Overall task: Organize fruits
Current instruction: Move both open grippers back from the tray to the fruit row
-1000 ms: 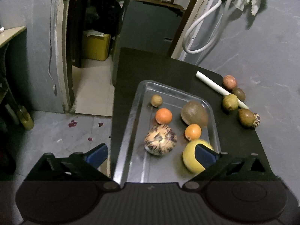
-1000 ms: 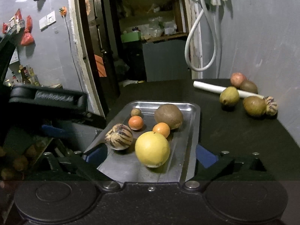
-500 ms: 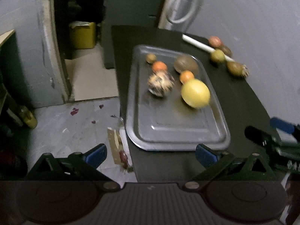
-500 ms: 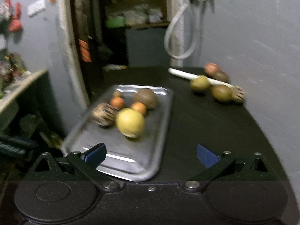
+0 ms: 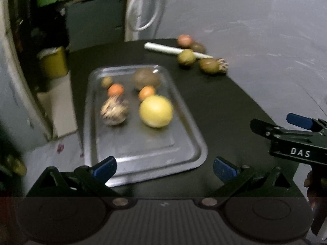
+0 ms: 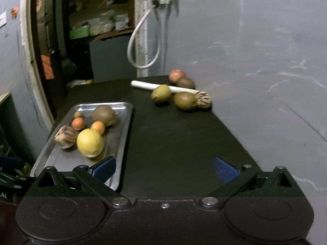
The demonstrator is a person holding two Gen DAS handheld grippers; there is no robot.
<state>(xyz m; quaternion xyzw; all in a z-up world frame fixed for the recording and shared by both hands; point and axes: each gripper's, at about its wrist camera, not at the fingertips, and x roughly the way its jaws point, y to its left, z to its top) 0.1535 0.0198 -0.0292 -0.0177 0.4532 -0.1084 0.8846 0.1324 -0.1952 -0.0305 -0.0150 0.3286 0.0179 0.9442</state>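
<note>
A metal tray (image 5: 184,143) (image 6: 122,126) on a black table holds a big yellow fruit (image 5: 156,110) (image 6: 90,143), a striped fruit (image 5: 114,110) (image 6: 65,136), two oranges (image 5: 146,92) (image 5: 115,89), a brown fruit (image 5: 146,78) (image 6: 103,115) and a small one. Several fruits lie loose at the far right: a green one (image 5: 186,57) (image 6: 161,93), a brown-green one (image 5: 208,65) (image 6: 185,100), a small striped one (image 6: 202,99), a reddish one (image 6: 176,74). My left gripper (image 5: 163,166) is open and empty at the tray's near edge. My right gripper (image 6: 164,166) is open and empty over bare table; it also shows in the left wrist view (image 5: 286,126).
A white tube (image 5: 173,50) (image 6: 163,86) lies among the loose fruits. A grey wall runs along the table's right side. A doorway with a yellow bin (image 5: 53,62) and cluttered shelves opens to the left. A white hose (image 6: 143,47) hangs at the back.
Both grippers have pulled back from the tray, which now lies farther off. The yellow fruit, earlier between the fingers, rests in the tray. The right gripper has swung right toward bare table.
</note>
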